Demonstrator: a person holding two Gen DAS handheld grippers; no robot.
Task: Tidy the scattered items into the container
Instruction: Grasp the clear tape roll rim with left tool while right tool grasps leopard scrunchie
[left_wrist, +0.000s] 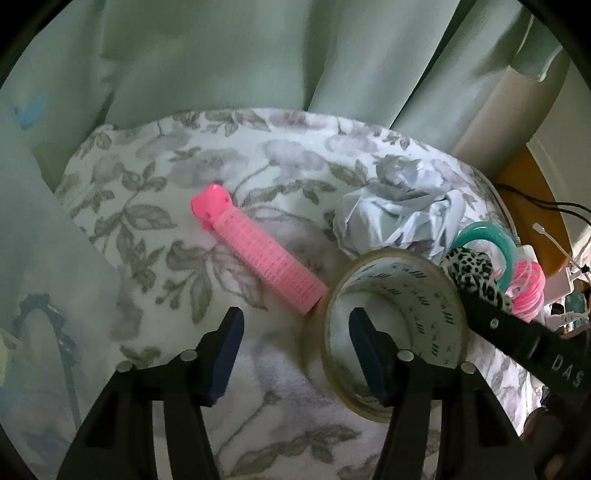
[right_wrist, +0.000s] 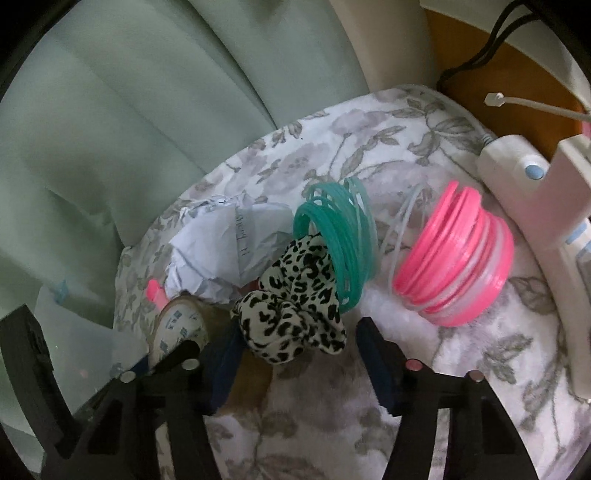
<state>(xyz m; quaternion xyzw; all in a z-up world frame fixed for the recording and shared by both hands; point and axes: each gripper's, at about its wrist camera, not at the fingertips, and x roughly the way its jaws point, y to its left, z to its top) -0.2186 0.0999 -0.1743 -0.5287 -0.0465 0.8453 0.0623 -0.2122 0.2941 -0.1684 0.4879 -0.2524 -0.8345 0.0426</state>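
Note:
On the floral blanket (left_wrist: 184, 177) lie a pink hair roller (left_wrist: 258, 251), crumpled paper (left_wrist: 399, 214) and a roll of clear tape (left_wrist: 436, 295). My left gripper (left_wrist: 299, 354) is open: one pad sits inside the tape roll's hole, the other stands well outside its wall. A leopard-print scrunchie (right_wrist: 295, 317) lies between the pads of my right gripper (right_wrist: 301, 354), which is open and not pressing on it. Behind the scrunchie are a teal coil (right_wrist: 340, 243) and a pink coil (right_wrist: 454, 258). The tape roll (right_wrist: 181, 325) is at the left of the right wrist view.
Green curtains (left_wrist: 221, 55) hang behind the blanket. A white device with a blue button (right_wrist: 517, 166), cables (right_wrist: 480, 48) and wooden floor (right_wrist: 458, 110) are at the right. A pale translucent surface (left_wrist: 44, 258) rises at the left; I cannot tell what it is.

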